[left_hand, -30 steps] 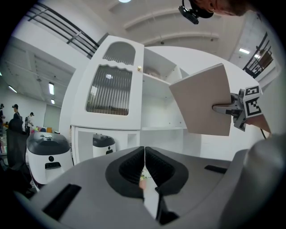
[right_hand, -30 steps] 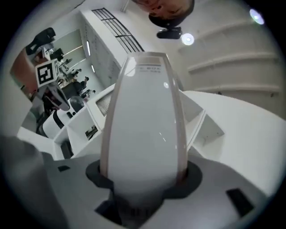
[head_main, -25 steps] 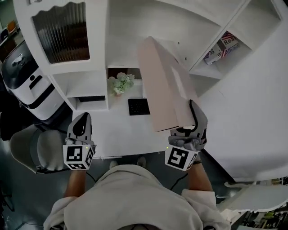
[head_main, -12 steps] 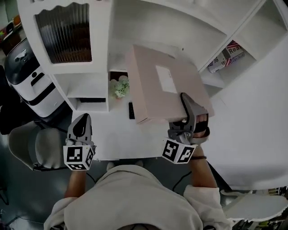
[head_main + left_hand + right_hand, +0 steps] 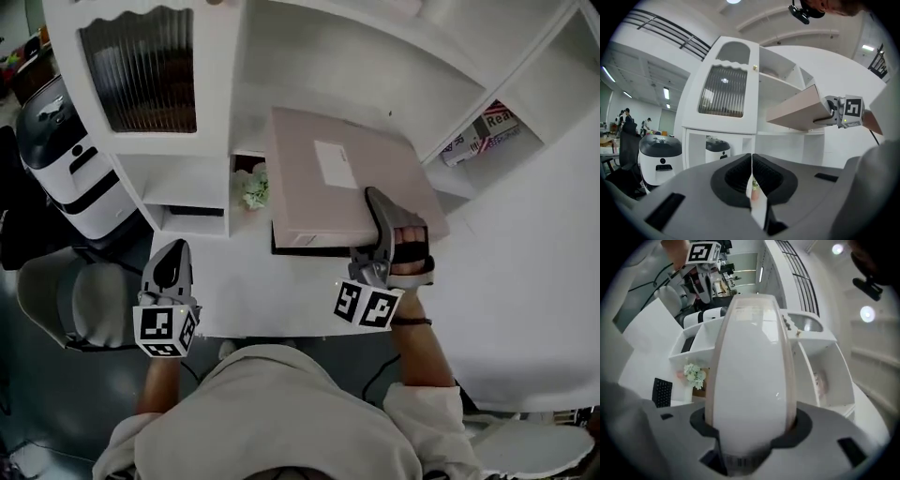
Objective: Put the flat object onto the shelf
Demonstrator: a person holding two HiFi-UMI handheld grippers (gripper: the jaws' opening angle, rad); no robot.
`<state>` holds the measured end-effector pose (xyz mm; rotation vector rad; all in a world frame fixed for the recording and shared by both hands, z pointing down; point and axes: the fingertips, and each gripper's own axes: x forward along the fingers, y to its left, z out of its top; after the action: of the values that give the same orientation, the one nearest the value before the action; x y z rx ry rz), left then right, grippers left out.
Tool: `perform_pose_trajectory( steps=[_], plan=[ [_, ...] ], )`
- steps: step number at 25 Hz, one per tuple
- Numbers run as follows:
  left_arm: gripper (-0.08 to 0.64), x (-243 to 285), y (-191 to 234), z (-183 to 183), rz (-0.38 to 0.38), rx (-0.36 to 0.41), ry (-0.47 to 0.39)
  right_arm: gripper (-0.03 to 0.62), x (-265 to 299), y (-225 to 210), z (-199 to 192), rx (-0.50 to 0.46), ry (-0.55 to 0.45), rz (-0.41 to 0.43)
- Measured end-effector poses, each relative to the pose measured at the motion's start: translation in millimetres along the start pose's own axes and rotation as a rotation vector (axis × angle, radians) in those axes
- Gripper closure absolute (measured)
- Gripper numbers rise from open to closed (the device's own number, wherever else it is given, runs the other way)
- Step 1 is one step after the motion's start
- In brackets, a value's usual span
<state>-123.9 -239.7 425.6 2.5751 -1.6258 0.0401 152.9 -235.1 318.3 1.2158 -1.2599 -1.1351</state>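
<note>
The box [image 5: 342, 178] lay level above the desk [image 5: 234, 281], its near edge between the right gripper's [image 5: 378, 211] jaws, its far end close to the shelves [image 5: 309, 56]. The plant [image 5: 253, 186] stood in a nook just left of the box, the keypad [image 5: 661, 392] on the desk under the box's near edge. The left gripper [image 5: 171, 253] hung well left, over the desk's front. Books [image 5: 483, 131] lay in a compartment to the right; a chair [image 5: 66, 305] stood left of the desk

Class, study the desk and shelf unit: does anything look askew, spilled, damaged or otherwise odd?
Nothing looks spilled or damaged. The one thing out of place is the flat box, held in the air over the desk by the right tongs, not yet on the shelf unit. The small plant stands upright.
</note>
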Motion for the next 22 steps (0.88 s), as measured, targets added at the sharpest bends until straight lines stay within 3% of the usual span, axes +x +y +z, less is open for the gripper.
perform_pose_trajectory(
  steps=[8,22],
  plan=[
    [0.554,-2,10,-6,0.046,-0.012,0.012,0.318,32,27,-1,-0.106,0.030,0.056],
    [0.554,2,18,-14,0.093,-0.024,0.031,0.244,73,60,5,-0.110,-0.003,0.151]
  ],
)
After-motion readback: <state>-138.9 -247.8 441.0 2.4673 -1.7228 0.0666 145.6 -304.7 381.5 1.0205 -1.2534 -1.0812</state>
